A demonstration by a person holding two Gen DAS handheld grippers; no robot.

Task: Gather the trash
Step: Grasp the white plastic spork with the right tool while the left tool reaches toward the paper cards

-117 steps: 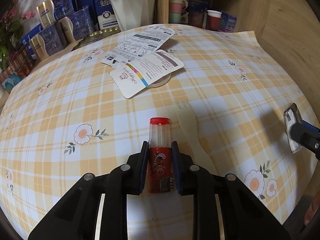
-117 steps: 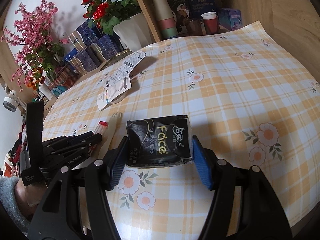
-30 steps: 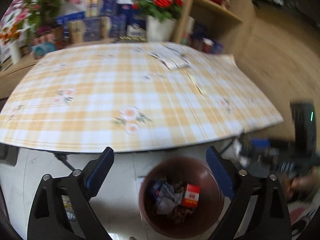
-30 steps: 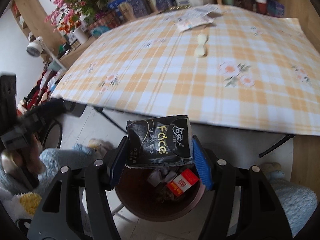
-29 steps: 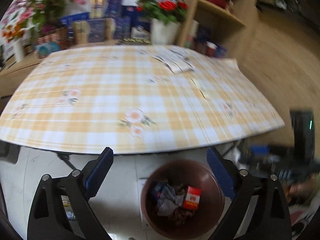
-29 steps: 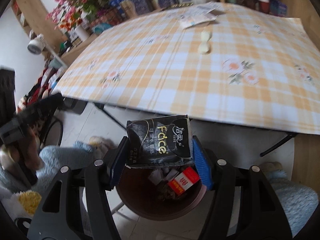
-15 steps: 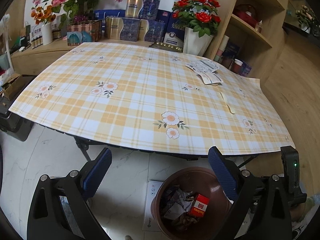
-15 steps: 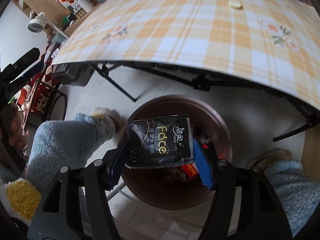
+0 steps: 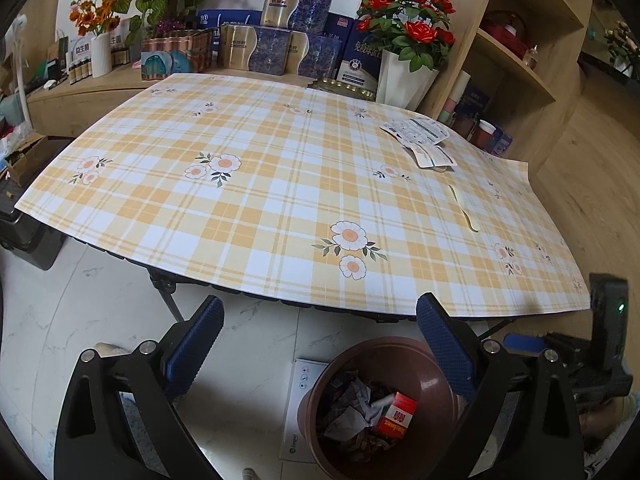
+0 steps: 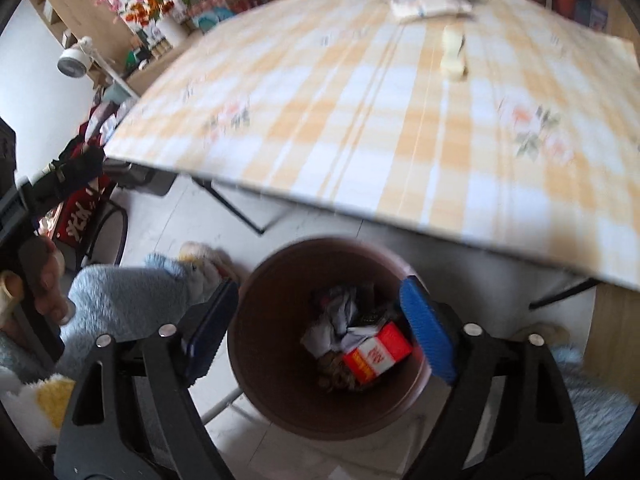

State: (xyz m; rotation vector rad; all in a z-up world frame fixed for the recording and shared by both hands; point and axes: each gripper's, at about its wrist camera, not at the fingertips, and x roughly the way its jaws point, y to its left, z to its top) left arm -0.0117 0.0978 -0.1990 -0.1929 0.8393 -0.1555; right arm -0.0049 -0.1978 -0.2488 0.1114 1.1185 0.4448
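My right gripper (image 10: 320,322) hangs over the brown bin (image 10: 250,304) with its jaws opening and nothing between the blue pads (image 10: 426,330). A dark shape (image 10: 370,314), likely the black tissue packet, lies among crumpled paper beside a red box (image 10: 376,354) inside. My left gripper (image 9: 318,340) is open and empty, above the floor just left of the bin (image 9: 320,384). On the checked table (image 9: 256,208) lie printed paper cards (image 9: 420,140) and a cream plastic fork (image 9: 464,208).
The table edge overhangs the bin. Folding table legs (image 9: 164,292) stand on the white floor. A person's fluffy blue slippers (image 10: 132,300) are beside the bin. Flower vases (image 9: 404,76), boxes and wooden shelves (image 9: 520,52) line the far side.
The right jaws have widened and the black tissue packet has left them, dropping towards the bin. The right gripper tilted back up so the table shows again. The left gripper stays open and empty.
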